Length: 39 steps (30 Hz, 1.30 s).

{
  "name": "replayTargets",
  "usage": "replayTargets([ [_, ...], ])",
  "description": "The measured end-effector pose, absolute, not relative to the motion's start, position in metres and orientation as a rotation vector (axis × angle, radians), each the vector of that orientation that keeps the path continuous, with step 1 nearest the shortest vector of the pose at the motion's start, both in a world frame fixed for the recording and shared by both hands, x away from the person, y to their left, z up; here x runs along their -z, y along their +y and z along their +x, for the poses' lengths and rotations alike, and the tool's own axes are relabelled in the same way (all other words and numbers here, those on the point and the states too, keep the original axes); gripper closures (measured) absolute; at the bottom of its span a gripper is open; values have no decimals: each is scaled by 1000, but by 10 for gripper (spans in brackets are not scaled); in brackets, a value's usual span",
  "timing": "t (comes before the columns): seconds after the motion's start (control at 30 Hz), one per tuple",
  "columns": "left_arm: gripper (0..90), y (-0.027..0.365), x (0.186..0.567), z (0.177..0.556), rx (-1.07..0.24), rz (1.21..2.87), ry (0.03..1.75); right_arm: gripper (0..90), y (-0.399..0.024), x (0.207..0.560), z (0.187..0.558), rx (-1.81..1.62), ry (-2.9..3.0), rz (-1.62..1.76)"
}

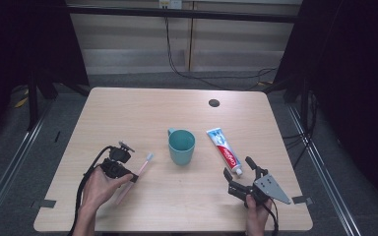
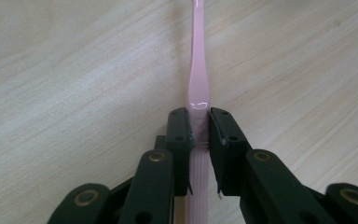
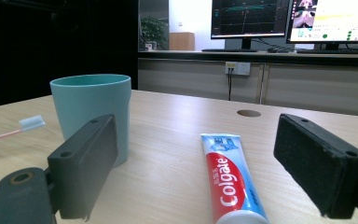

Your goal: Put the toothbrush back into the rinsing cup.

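1. From the high view we see a wooden table [image 1: 128,108] carrying a teal cup [image 1: 181,146] near centre, a toothpaste tube [image 1: 224,150] at its 3 o'clock, and a pink toothbrush [image 1: 140,173] at its 9 o'clock.
2. The left gripper view adds what the high view hides: the left gripper [image 2: 199,128] has its jaws closed on the toothbrush handle [image 2: 198,84], which runs straight away toward 12 o'clock.
3. The right gripper view shows the right gripper [image 3: 209,168] with jaws spread wide, holding nothing; the tube [image 3: 230,182] lies between them, the cup [image 3: 93,109] at 10 o'clock.
4. We see nothing inside the cup from above; its interior looks bare.
5. Monitors [image 3: 284,18] stand beyond the table.
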<state>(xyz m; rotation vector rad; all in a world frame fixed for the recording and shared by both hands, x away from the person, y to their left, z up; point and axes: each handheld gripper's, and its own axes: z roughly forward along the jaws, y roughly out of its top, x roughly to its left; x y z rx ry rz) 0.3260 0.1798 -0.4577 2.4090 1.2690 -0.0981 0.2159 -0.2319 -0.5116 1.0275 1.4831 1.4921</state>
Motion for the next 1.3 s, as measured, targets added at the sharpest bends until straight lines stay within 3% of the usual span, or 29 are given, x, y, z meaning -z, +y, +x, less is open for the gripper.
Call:
replayTargets([
  [0.37,788,191,450,324,33,2261,1267,130,-232,512,216,-1492,1483,1028],
  [0.73,788,198,439,318,52,2128,1181,129,-232,512,216,-1493,1483,1028],
  [1.3,787,202,429,310,-87,1979,1059,129,-232,512,216,-1493,1482,1028],
])
